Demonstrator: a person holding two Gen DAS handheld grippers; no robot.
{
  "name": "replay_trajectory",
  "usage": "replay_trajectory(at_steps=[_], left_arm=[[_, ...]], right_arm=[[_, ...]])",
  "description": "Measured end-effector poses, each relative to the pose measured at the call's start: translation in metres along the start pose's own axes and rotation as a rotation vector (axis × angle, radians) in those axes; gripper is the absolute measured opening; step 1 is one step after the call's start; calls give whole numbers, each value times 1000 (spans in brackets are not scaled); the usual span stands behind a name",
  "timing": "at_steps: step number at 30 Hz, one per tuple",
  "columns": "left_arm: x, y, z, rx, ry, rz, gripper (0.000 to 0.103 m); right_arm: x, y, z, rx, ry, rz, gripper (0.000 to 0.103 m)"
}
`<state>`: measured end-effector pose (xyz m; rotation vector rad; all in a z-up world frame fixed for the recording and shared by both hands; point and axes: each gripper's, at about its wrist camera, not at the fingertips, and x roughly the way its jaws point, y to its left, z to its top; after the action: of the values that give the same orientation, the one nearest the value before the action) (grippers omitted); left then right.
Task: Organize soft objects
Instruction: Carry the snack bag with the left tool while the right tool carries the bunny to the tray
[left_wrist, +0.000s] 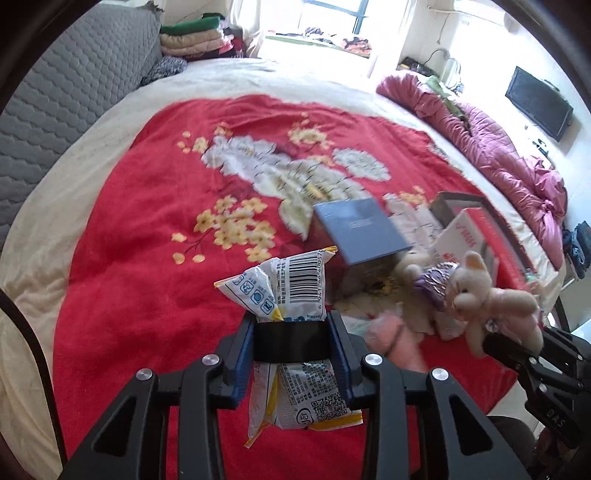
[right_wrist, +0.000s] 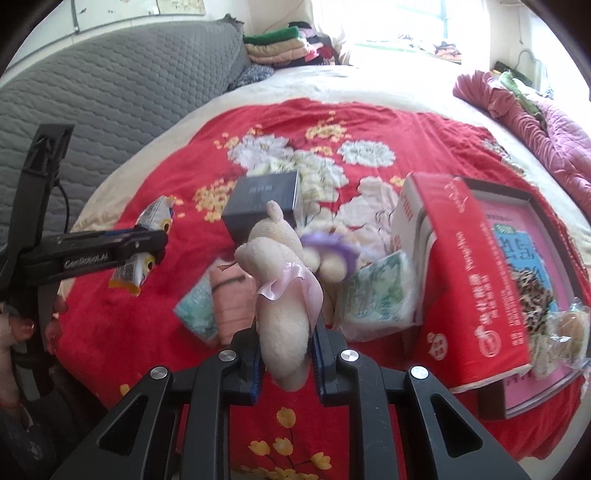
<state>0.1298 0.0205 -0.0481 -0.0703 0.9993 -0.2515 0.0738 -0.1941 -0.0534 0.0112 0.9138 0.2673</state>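
Observation:
My left gripper (left_wrist: 291, 320) is shut on a white and yellow plastic packet (left_wrist: 288, 284) with a barcode, held up off the red floral blanket (left_wrist: 147, 258). The right wrist view shows that gripper (right_wrist: 157, 242) from the side at the left, with the packet (right_wrist: 131, 271) sticking out above and below its fingers. My right gripper (right_wrist: 286, 328) is shut on the lower body of a cream plush toy (right_wrist: 273, 254) in a pink dress, lifted above the blanket (right_wrist: 129, 325). In the left wrist view this toy (left_wrist: 480, 291) hangs at the right from the right gripper (left_wrist: 496, 343).
On the blanket lie a dark blue box (right_wrist: 266, 199), a pink plush (right_wrist: 231, 299), a plush in a purple dress (right_wrist: 328, 254) and two green-white tissue packs (right_wrist: 376, 295). A red carton (right_wrist: 461, 280) leans on a pink printed tray (right_wrist: 535, 258). A grey quilted headboard (right_wrist: 110, 92) stands at the left.

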Motion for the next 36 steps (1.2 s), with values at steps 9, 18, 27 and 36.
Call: replay_trajectory(at_steps=[9,18,27,36], left_arm=[[-36,-57,2,67,-38,-65,37],[-64,-127,10,146,-89,-136,37],[-76,-184,7,230,-96,-195,37],[-79,-229,17,296,-104,-232,37]], right_arm=[[-56,-17,8,53,-98,-27,21],[-116,-50,7,126,-187,-80,21],[-161,-80,-6,202,-237,-135,21],[-192,-107,-9,249,-285,-204,21]])
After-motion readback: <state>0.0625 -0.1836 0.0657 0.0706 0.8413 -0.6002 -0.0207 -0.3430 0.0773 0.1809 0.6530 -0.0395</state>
